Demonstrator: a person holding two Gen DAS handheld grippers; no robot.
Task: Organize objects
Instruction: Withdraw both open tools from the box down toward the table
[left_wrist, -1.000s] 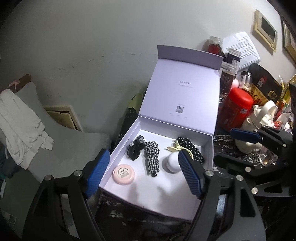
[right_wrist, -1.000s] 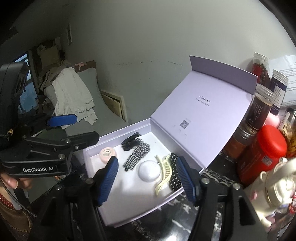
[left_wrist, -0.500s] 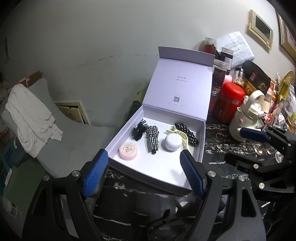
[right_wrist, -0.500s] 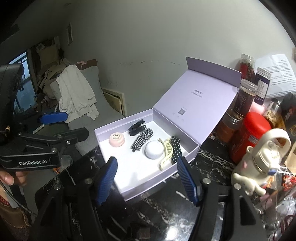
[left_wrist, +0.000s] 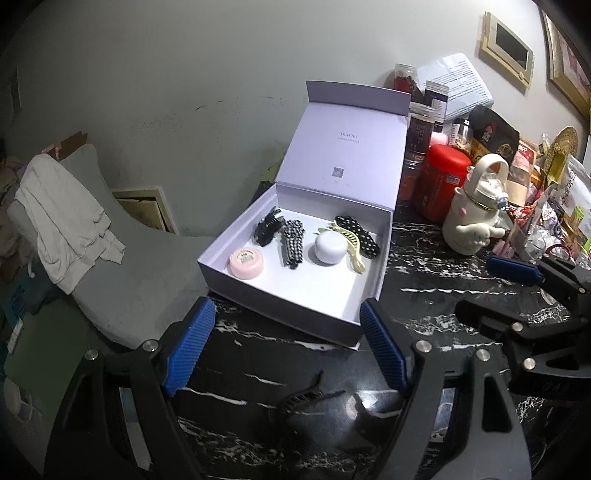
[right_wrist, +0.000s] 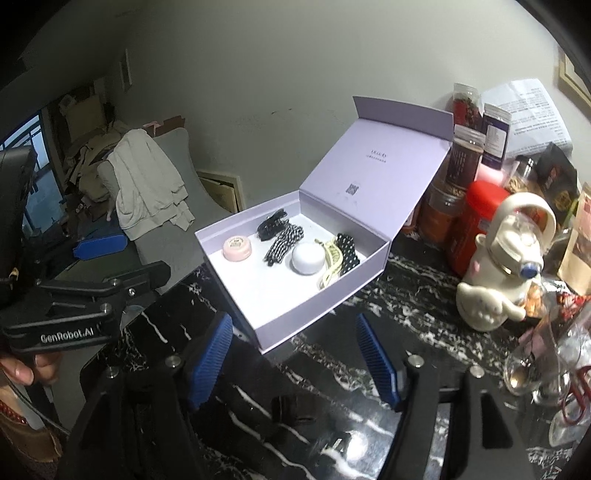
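Note:
A lavender box stands open on the black marble table with its lid upright. Inside lie a pink round tin, a black claw clip, a checked fabric clip, a white round jar, a cream claw clip and a dotted black clip. Another black claw clip lies on the table in front of the box. My left gripper and right gripper both hover open short of the box, with nothing between their pads.
To the right of the box crowd a red canister, tall jars, a white animal-shaped bottle and a glass. A grey chair draped with white cloth stands beyond the table's left edge.
Both grippers have drawn back from the box, which now looks smaller and farther. The black claw clip on the table has come into view below them.

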